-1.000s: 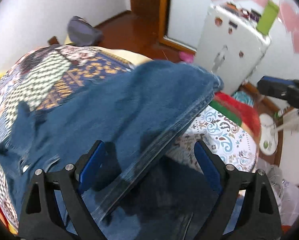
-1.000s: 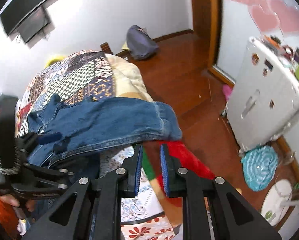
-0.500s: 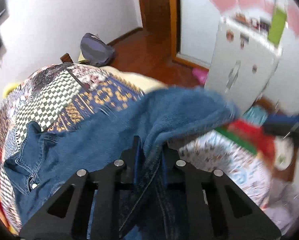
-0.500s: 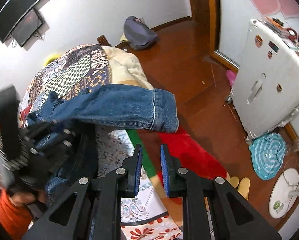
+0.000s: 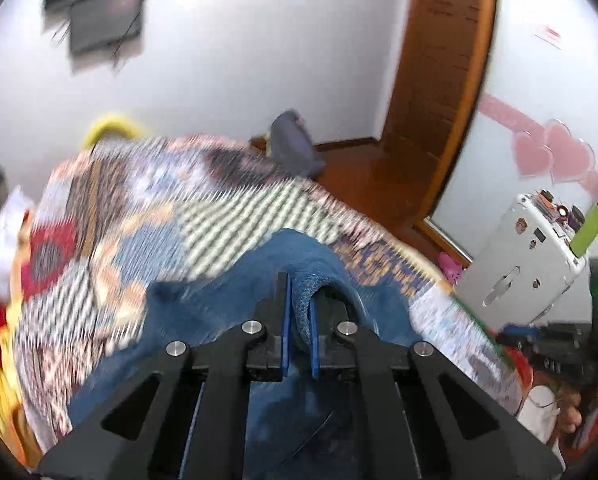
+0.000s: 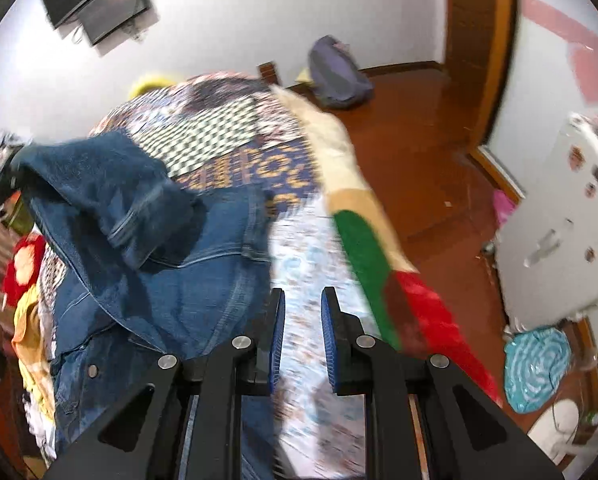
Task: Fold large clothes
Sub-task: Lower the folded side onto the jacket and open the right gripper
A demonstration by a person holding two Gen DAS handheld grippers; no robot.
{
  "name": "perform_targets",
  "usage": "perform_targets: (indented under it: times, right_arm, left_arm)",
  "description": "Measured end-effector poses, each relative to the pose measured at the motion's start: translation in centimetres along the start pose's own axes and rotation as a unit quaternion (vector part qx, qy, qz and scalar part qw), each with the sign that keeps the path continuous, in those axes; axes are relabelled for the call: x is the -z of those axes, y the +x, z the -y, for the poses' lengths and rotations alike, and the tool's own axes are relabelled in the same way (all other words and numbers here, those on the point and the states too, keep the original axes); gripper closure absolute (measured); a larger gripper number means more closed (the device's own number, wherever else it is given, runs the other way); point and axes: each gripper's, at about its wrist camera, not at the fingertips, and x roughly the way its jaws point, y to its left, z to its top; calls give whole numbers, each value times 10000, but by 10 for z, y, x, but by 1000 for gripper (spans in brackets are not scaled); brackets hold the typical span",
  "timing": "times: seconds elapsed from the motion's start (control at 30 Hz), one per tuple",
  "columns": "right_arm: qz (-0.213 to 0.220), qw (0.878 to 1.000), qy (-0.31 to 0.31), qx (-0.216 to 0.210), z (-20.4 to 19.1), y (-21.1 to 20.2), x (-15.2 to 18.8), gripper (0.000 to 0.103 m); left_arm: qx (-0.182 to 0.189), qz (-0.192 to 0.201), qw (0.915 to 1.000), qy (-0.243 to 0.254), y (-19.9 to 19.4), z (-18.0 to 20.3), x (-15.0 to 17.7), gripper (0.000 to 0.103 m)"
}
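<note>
A blue denim garment [image 6: 171, 256] lies on a bed covered with a patchwork quilt [image 6: 227, 136]. My left gripper [image 5: 299, 320] is shut on a fold of the denim [image 5: 303, 304] and holds it lifted above the bed; in the right wrist view the raised end [image 6: 83, 176] hangs at the left over the lower part. My right gripper [image 6: 302, 332] is nearly closed with a narrow gap and holds nothing, hovering over the floral sheet [image 6: 311, 264] beside the denim.
A white cabinet [image 6: 559, 224] stands right of the bed on the wooden floor [image 6: 419, 152]. A grey bag [image 6: 339, 76] lies by the far wall. A TV [image 6: 99, 0] hangs on the wall. A teal cloth [image 6: 535, 364] lies on the floor.
My left gripper closed on the denim's edge and lifted it up and back over the bed. My right gripper stayed empty and swung slightly toward the bed.
</note>
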Motion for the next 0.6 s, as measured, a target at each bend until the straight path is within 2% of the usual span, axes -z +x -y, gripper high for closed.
perform_targets:
  times: [0.17,0.23,0.33,0.43,0.6]
  right_arm:
    - [-441,9980,-359,-266,-41,42,-10,89]
    - [-668,9954,-641,-261,-60,63,-7,89]
    - [-797,9906,-1101,126,-79,99,0,89]
    - [-986,9846,-1419,275,-82,124,2,89]
    - [-865,9697,-2218,545,-92,122,11,89]
  left_arm:
    - [-260,-850,9956,-299,18,-49,67,96]
    - [-238,-1114,9927,-399,24,-63,96,95]
    - [-142,-1422,9886,-470,32,-70,127,94]
    - [-159,-1501,9872,-520,36,-71,150,92]
    - [-110,-1419,9878,-626,35,-71,153,90]
